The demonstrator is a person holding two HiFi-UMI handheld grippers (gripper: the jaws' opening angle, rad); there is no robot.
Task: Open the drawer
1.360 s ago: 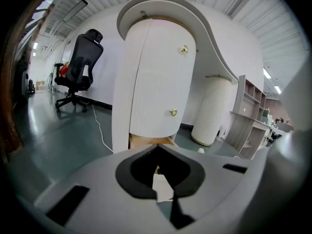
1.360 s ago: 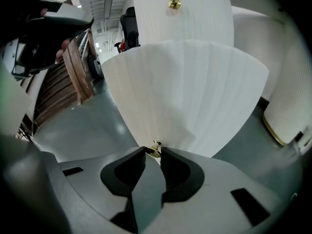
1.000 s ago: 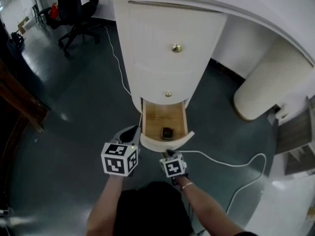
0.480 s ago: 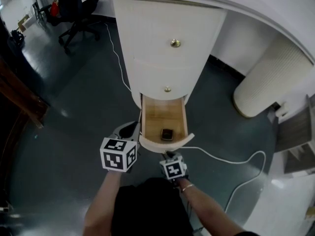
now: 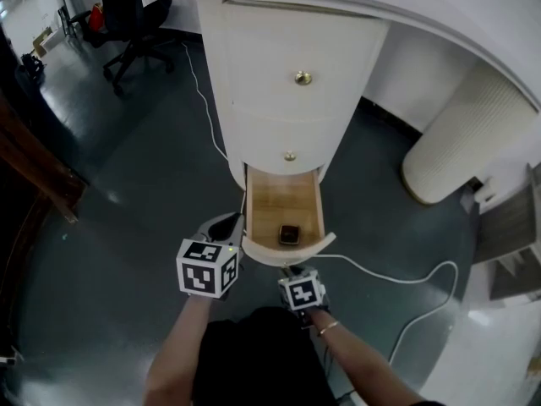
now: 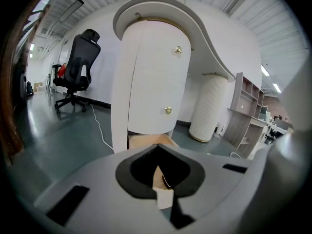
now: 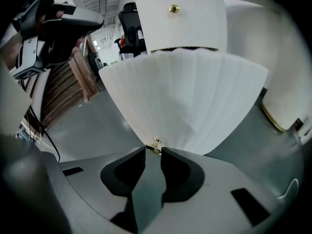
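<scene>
Your bottom drawer [image 5: 281, 194] on the white cabinet [image 5: 254, 74] is pulled well out. You can see its wooden floor, and there's a small dark thing [image 5: 289, 234] lying near the front end, no clue what it is. Your right claw [image 7: 154, 151] points steeply down and is clamped on the little brass knob [image 7: 156, 144] on the drawer's curved front, pinching it right at the tips. Your left claw [image 6: 157, 148] is closed up with nothing in it, hanging just beside the drawer's front left corner; can't tell if it touches. The upper drawers [image 5: 302, 100] are pushed in. A white cable [image 5: 397, 279] runs over the floor right of the drawer, and an office chair [image 5: 127, 24] sits well off at the back left.
</scene>
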